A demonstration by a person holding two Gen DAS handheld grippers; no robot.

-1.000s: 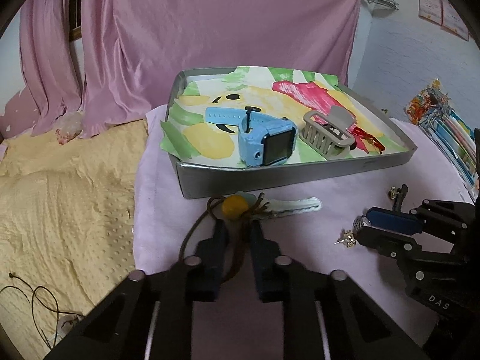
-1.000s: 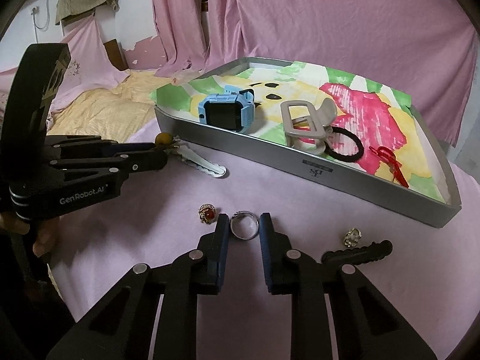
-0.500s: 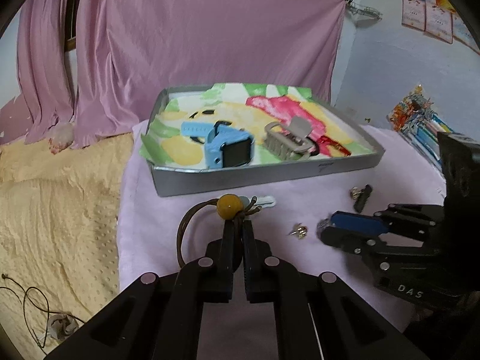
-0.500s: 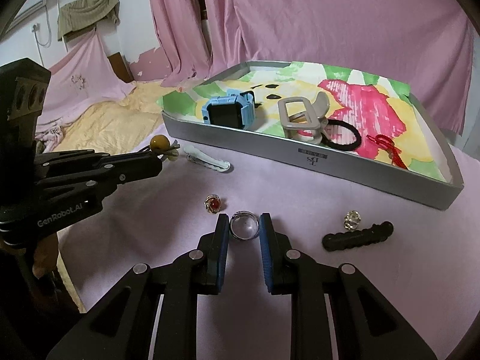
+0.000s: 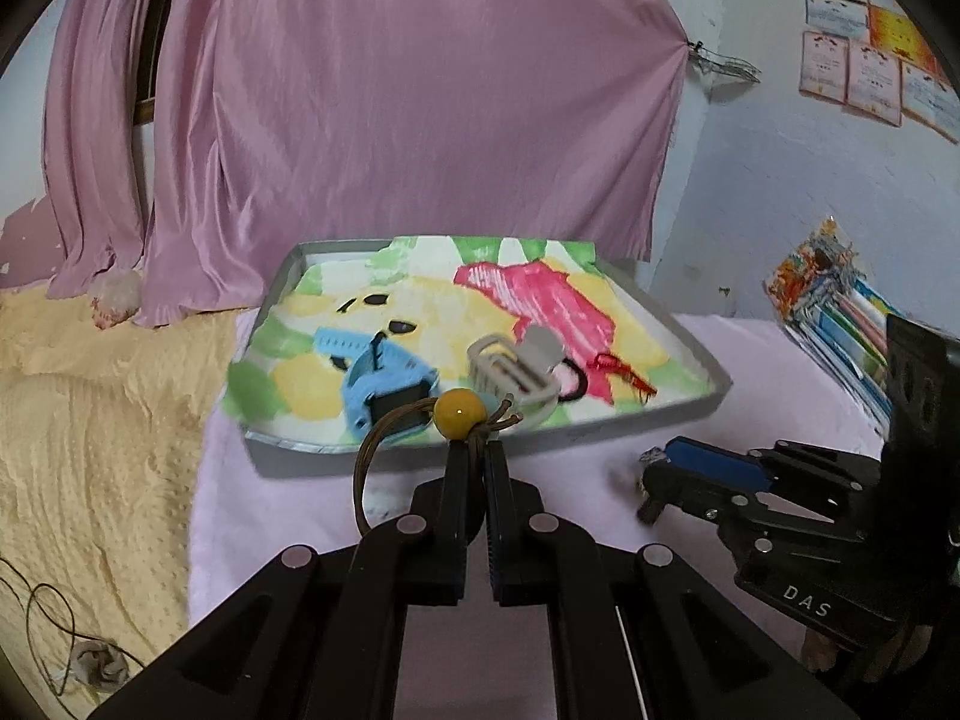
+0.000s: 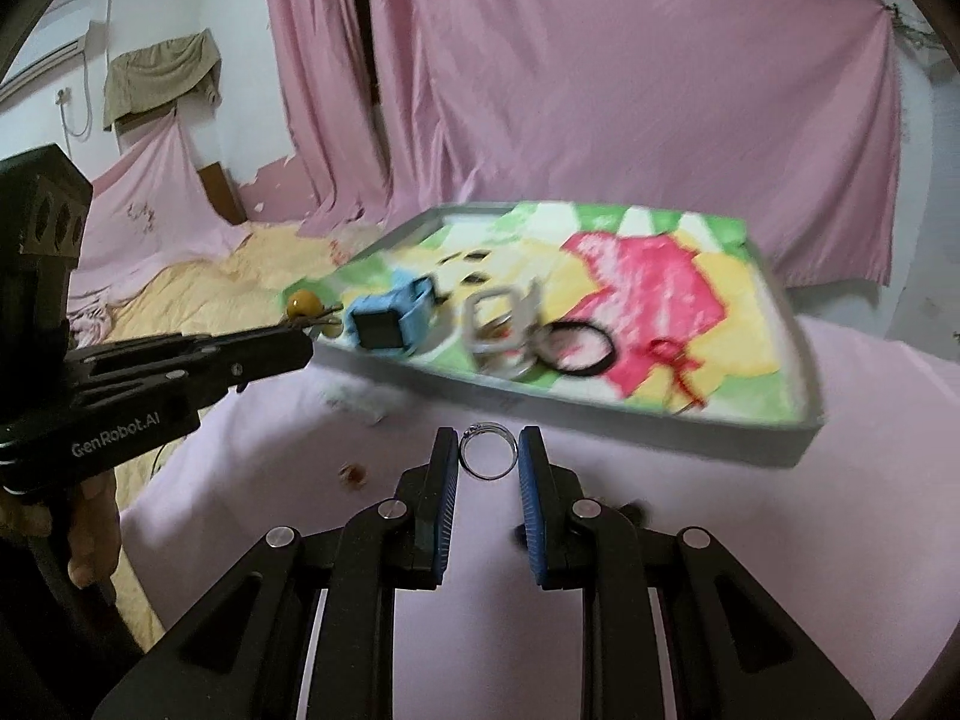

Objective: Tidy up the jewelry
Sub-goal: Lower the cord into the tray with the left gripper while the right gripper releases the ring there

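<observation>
Left tool (image 5: 472, 450) clamped on brown cord bracelet with yellow bead (image 5: 459, 412), right tool (image 6: 489, 456) clamped on silver ring (image 6: 488, 451), both lifted before grey tray (image 6: 660, 420); watch, clip, hair tie already inside; small red piece remains outside.

Place: a lived-in home, most likely a bedroom.
Drapes: pink curtains (image 5: 372, 138) hang across the whole back wall.
Bedding: a yellow dotted blanket (image 5: 90, 450) lies rumpled to one side, with a pink sheet (image 6: 780, 540) spread over the work surface.
Walls: whitewashed wall (image 5: 780, 210), its paint peeling near the floor, with certificates (image 5: 864, 78) pinned up high.
Clutter: a cloth (image 6: 159, 75) draped up in the corner, and a stack of colourful packets (image 5: 840, 324) against the wall.
</observation>
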